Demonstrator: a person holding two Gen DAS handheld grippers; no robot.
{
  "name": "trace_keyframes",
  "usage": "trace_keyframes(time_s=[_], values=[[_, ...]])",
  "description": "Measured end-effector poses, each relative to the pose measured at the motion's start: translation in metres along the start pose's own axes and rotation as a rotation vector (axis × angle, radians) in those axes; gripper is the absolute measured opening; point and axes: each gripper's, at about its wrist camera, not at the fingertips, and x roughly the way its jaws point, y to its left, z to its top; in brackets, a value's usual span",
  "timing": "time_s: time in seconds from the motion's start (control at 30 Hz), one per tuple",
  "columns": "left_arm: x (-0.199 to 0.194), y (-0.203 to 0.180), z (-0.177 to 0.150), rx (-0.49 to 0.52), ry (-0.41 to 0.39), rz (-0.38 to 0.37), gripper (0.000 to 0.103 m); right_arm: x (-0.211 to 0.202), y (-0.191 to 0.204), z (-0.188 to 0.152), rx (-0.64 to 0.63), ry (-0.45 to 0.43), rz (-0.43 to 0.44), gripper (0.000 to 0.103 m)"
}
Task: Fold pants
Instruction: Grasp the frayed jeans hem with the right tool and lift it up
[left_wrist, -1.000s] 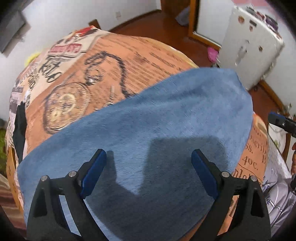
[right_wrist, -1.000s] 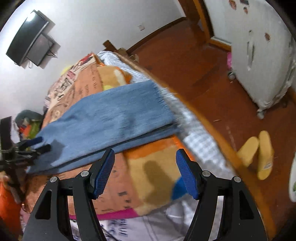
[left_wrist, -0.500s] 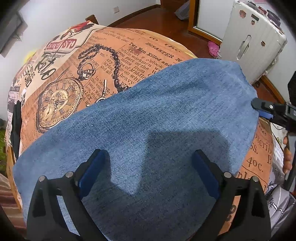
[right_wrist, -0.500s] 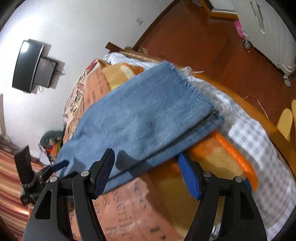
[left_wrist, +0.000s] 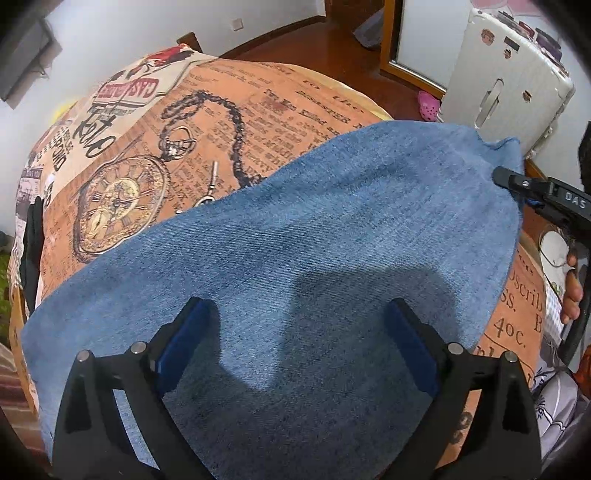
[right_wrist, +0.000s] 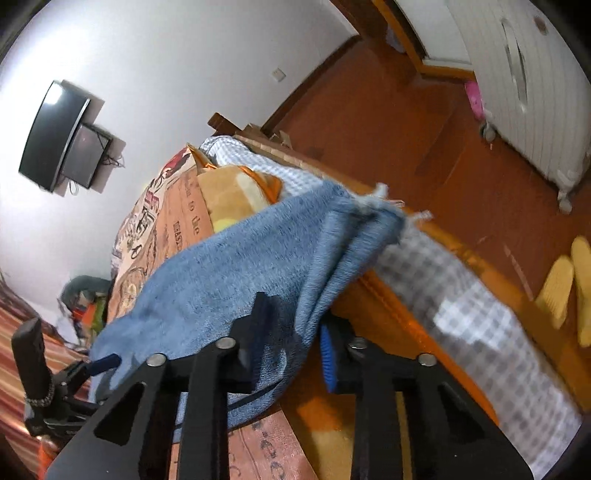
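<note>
Folded blue denim pants (left_wrist: 332, 240) lie across the bed. My left gripper (left_wrist: 295, 332) hovers just above them near one end, pointing steeply down. It is open, with nothing between its blue pads. At the far end, my right gripper (right_wrist: 295, 332) has its jaws closing on the frayed hem end of the pants (right_wrist: 221, 277). The denim is bunched between the pads and lifted a little off the cover. The left wrist view shows the right gripper (left_wrist: 513, 184) pinching that hem at the right edge, with a hand on its handle.
An orange newspaper-print cover (left_wrist: 221, 110) with a pocket-watch picture is spread over the bed. A checked sheet (right_wrist: 461, 302) and the wooden bed frame (right_wrist: 480, 258) border the right side. A white suitcase (left_wrist: 509, 81), yellow slippers (right_wrist: 565, 291) and a pink shoe (left_wrist: 428, 107) are on the floor.
My right gripper came in to the hem end of the pants and its jaws narrowed onto the denim, bunching and raising it. The left gripper stayed where it was, open.
</note>
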Motion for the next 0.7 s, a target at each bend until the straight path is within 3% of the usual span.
trace_keyframes(time_s=[0.27, 0.5, 0.7], values=[[-0.042, 0.022, -0.008, -0.101, -0.122, -0.034, 0.098, -0.046, 0.038, 0.022, -0.065, -0.138, 0.043, 0.008], [-0.098, 0.051, -0.024, -0.156, -0.26, -0.024, 0.098, -0.069, 0.111, 0.034, -0.228, -0.222, 0.101, 0.008], [-0.137, 0.097, -0.047, -0.258, -0.354, -0.01, 0.098, -0.071, 0.178, 0.029, -0.372, -0.235, 0.195, 0.008]])
